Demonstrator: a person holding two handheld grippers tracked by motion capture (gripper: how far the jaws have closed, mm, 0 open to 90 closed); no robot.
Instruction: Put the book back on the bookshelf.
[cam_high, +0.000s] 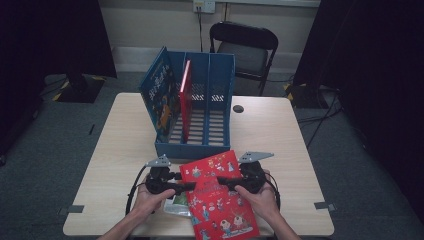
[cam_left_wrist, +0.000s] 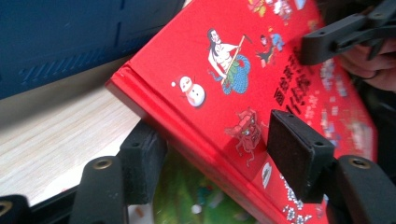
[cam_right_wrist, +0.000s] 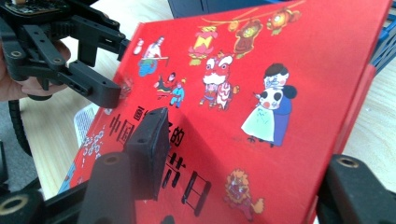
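Note:
A red picture book (cam_high: 220, 202) is held tilted above the table's front edge, between both grippers. My left gripper (cam_high: 187, 186) is shut on its left spine edge; in the left gripper view (cam_left_wrist: 219, 158) one jaw lies under the red book (cam_left_wrist: 187, 56) and the other presses on the cover. My right gripper (cam_high: 222, 180) is shut on the same book's right side; in the right gripper view (cam_right_wrist: 247, 172) one jaw rests on the cover (cam_right_wrist: 317, 56) and the other sits behind the edge. Each view also shows the other hand's gripper farther off.
A blue file rack (cam_high: 192, 149) stands mid-table with a blue book (cam_high: 160, 95) leaning in its left slot and a red book (cam_high: 186, 95) upright beside it. A green and white book (cam_high: 177, 205) lies flat under the held one. A black chair (cam_high: 245, 50) stands beyond the table (cam_high: 270, 130).

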